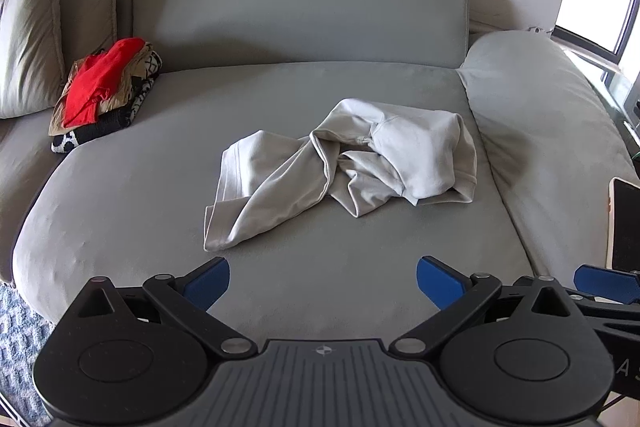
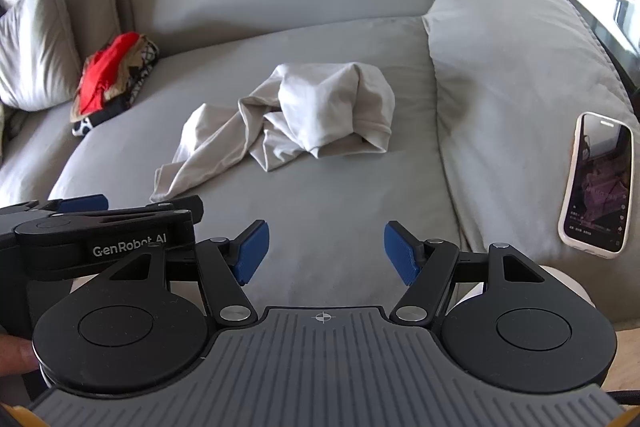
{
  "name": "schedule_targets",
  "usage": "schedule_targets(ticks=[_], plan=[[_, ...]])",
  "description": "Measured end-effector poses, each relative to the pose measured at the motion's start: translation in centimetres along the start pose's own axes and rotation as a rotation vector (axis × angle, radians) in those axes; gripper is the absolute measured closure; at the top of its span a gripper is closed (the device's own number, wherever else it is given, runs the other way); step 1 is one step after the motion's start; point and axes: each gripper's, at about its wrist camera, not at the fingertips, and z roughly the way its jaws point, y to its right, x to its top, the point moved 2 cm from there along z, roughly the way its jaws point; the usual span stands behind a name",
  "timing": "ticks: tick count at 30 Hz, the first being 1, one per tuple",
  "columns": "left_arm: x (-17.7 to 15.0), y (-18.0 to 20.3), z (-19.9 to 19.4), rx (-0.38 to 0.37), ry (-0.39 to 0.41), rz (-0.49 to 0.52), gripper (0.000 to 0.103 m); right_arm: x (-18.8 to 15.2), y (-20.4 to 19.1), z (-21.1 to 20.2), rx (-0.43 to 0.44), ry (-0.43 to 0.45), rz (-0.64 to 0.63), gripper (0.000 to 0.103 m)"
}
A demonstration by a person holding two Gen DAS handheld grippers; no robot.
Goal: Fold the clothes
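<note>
Left wrist view: I see my left gripper (image 1: pixel 323 281) with its blue pads wide apart, holding nothing, hovering over the sofa seat (image 1: pixel 140 195).
Right wrist view: my right gripper (image 2: pixel 325 251) is also spread, nothing between the pads; the left gripper (image 2: pixel 84 205) shows at 9 o'clock, just beside it.
Garment: a pale beige garment (image 1: pixel 344 167) lies crumpled mid-seat, at 12 o'clock from both claws, clear of them; soft knit, hemmed edges, one long part trailing toward 7 o'clock.
Pile: at 10 o'clock, a stack of clothes (image 1: pixel 104 93) sits on the seat by the cushions (image 1: pixel 32 43), red piece on top, tan beneath, black-and-white patterned fabric at the bottom.
Sofa: grey, suede-like, rounded front edge, padded backrest, bulging armrest (image 1: pixel 540 131) at 2 o'clock.
Wall: white, pitted plaster behind.
Only in the right view: a whole phone (image 2: pixel 598 185) in a pale case, screen lit, lying on the armrest at 3 o'clock; a fingertip (image 2: pixel 16 353) at the lower left edge.
Only in the left view: patterned blue rug (image 1: pixel 20 339) at 8 o'clock; the phone is cut off at the frame edge.
</note>
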Motion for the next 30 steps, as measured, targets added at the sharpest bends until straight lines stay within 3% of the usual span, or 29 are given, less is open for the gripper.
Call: schedule_targets(ticks=[8, 30], plan=[[-0.49, -0.71, -0.24, -0.007, 0.025, 0.003, 0.003, 0.13, -0.16, 0.2, -0.002, -0.003, -0.003, 0.033], [-0.07, -0.14, 0.28, 0.004, -0.005, 0.006, 0.003, -0.07, -0.36, 0.38, -0.021, -0.011, -0.014, 0.033]])
